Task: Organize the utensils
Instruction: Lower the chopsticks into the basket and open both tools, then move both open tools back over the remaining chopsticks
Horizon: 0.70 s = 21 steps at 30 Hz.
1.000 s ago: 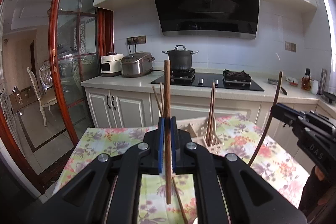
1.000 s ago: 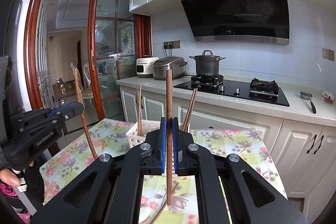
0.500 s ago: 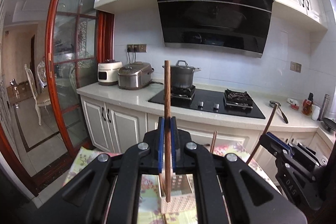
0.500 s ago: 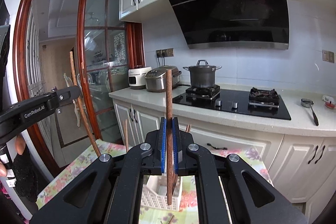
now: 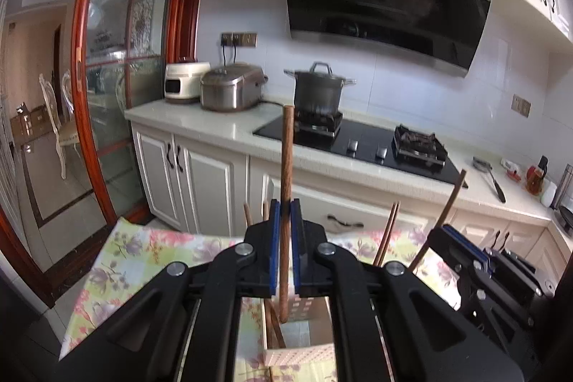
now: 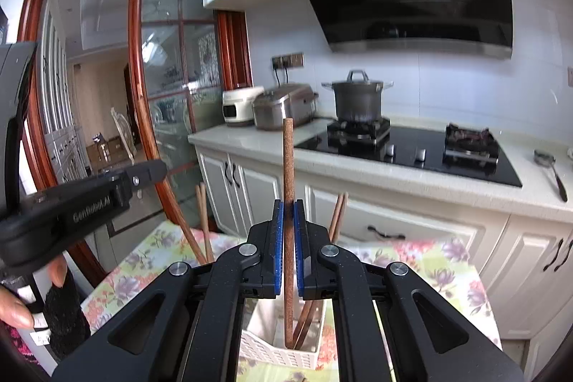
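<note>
My left gripper [image 5: 285,213] is shut on an upright brown wooden chopstick [image 5: 287,160]. Its lower tip hangs over the white perforated basket [image 5: 304,355] on the table. My right gripper [image 6: 288,213] is shut on a second upright chopstick [image 6: 288,160], whose tip reaches into the same basket [image 6: 275,355]. Several chopsticks [image 6: 338,217] stand leaning in the basket. In the left wrist view the right gripper [image 5: 442,235] shows at the right with its chopstick [image 5: 453,199]. In the right wrist view the left gripper [image 6: 155,169] shows at the left, with a person's fingers [image 6: 16,308] behind it.
The table carries a floral tablecloth [image 5: 143,256]. Behind it runs a white counter [image 6: 250,145] with a black hob [image 6: 412,145], a grey pot [image 6: 358,99] and two rice cookers [image 5: 229,92]. A red-framed glass door [image 5: 107,95] stands at the left.
Both grippers have moved forward over the table with their chopsticks still held. The basket, earlier ahead of them, now lies right beneath the fingers, and the counter looks closer.
</note>
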Each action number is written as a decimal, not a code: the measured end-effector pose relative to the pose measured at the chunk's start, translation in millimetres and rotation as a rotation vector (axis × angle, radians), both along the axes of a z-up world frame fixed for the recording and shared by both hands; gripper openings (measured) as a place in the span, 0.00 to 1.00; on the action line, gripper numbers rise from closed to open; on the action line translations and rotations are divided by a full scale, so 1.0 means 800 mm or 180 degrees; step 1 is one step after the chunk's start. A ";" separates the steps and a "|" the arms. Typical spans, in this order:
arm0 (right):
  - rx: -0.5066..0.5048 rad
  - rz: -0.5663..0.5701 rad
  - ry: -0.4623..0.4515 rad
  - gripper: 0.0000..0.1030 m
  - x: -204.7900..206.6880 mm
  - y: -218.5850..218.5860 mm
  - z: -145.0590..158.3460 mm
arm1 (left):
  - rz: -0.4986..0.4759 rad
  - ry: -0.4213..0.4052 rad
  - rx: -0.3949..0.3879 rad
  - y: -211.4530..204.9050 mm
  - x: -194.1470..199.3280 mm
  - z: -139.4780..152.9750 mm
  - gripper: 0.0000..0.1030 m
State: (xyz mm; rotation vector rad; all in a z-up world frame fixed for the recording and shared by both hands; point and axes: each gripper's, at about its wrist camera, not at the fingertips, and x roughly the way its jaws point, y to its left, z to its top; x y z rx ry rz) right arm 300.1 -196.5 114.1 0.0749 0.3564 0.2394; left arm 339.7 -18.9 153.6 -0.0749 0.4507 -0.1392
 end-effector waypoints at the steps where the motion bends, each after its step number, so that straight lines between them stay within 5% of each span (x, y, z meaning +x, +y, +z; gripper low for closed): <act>1: 0.0005 0.0012 0.0040 0.06 0.003 0.001 -0.005 | -0.0013 0.0046 0.0005 0.001 0.003 -0.007 0.06; 7: -0.0026 0.0029 0.0292 0.11 0.022 0.006 -0.031 | -0.0020 0.0240 0.0107 0.004 0.009 -0.039 0.13; 11: -0.0014 -0.0012 0.0353 0.19 0.028 0.002 -0.041 | 0.0065 0.0202 0.0041 0.017 0.004 -0.042 0.40; 13: 0.0009 -0.0035 0.0328 0.35 0.023 -0.001 -0.044 | 0.0129 0.0150 0.0014 0.025 0.000 -0.041 0.54; 21: 0.0201 -0.0092 0.0293 0.37 -0.025 -0.032 -0.068 | 0.0453 -0.0080 0.0062 0.054 -0.057 -0.056 0.88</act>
